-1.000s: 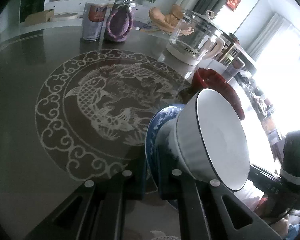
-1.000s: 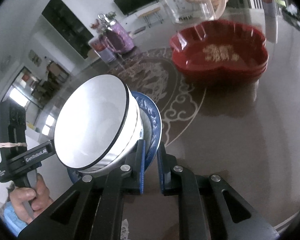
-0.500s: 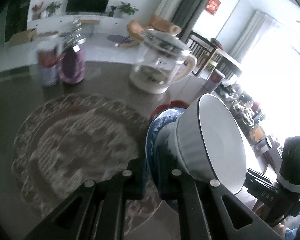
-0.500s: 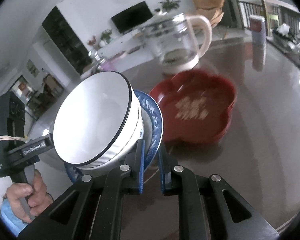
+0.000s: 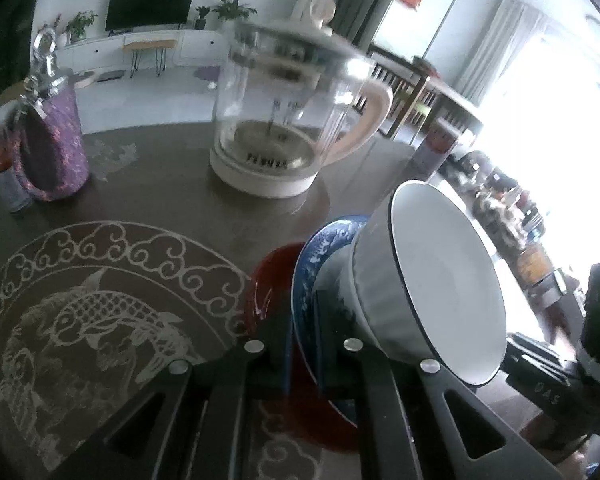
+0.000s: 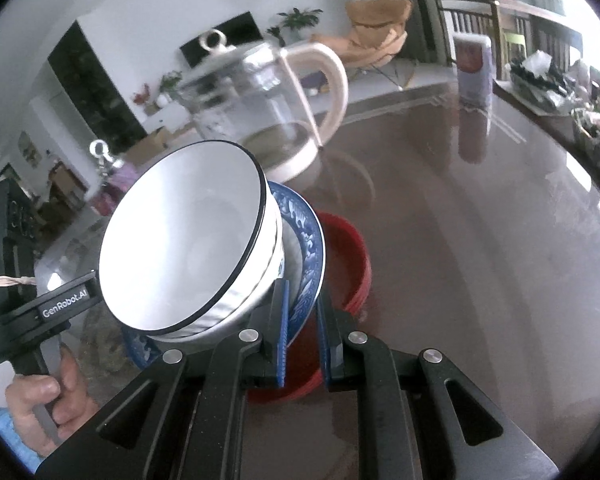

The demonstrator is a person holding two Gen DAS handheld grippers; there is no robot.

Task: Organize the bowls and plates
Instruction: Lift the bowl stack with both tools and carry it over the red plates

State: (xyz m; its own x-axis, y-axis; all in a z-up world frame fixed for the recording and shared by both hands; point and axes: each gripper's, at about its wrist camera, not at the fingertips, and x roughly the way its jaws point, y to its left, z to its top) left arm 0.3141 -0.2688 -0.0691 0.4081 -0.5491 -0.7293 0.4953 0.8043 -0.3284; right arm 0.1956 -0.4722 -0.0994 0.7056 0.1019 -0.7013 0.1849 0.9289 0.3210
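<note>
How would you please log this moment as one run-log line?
left claw: shut on blue plate | right claw: shut on blue plate | white bowl on it | above red dish

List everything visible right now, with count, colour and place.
bowl: one, white, dark rim, on the blue plate, tilted.
blue plate: one, blue-patterned, gripped at opposite rims by both tools.
red dish: one, on table, beneath the plate.
kettle: one, clear glass, cream base, behind.
purple pouch: one, table's left.
can: one, white-red, far right.
table: one, dark brown.
left tool: black, shut on plate.
right tool: black, shut on plate.
</note>
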